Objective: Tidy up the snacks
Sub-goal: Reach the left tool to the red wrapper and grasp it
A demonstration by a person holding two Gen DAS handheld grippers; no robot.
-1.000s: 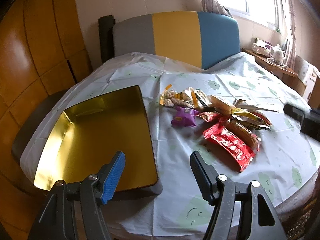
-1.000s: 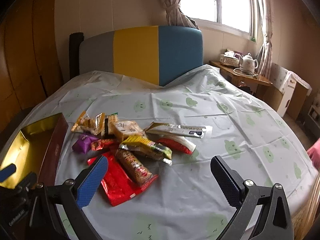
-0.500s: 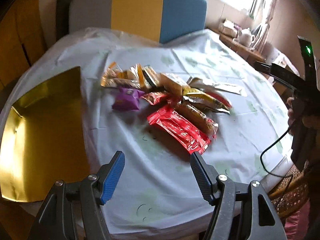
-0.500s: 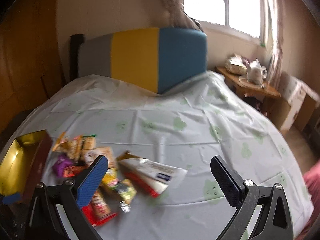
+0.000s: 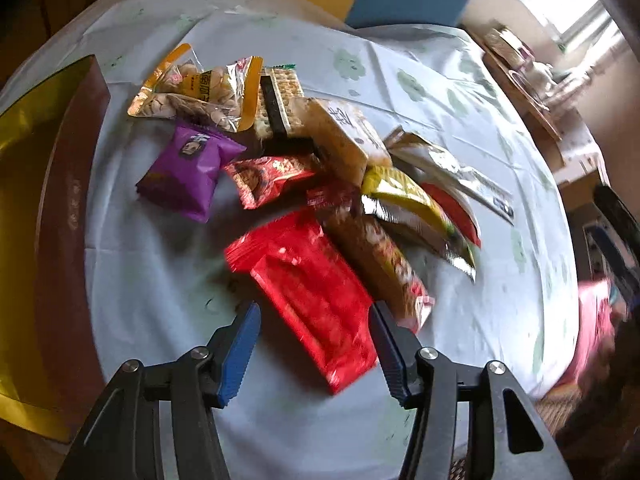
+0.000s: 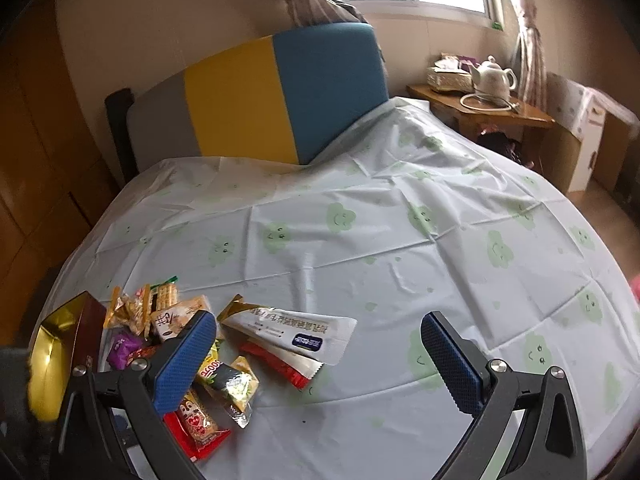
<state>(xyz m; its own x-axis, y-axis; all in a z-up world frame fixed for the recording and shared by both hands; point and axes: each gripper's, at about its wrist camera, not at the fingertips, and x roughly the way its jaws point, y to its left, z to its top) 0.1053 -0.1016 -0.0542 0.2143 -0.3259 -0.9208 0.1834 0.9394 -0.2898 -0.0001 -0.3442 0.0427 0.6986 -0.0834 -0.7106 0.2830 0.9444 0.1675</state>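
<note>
A pile of snack packets lies on the round table. In the left wrist view my left gripper (image 5: 316, 320) is open, its fingers on either side of the near end of a red packet (image 5: 316, 292). Behind it lie a purple packet (image 5: 188, 170), a bag of nuts (image 5: 196, 92), a yellow-green packet (image 5: 416, 208) and several others. A gold-lined box (image 5: 24, 200) stands at the left. My right gripper (image 6: 320, 340) is open and empty above the table, right of the pile; a long white packet (image 6: 292, 330) lies between its fingers in view.
The table wears a pale cloth with green cloud prints (image 6: 400, 240). A grey, yellow and blue chair back (image 6: 256, 96) stands behind it. A side table with a white teapot (image 6: 492, 78) is at the back right. Wooden panelling is at the left.
My left gripper has swung right from over the gold box and moved in low over the red packet. My right gripper has lifted and drawn away to the right of the pile.
</note>
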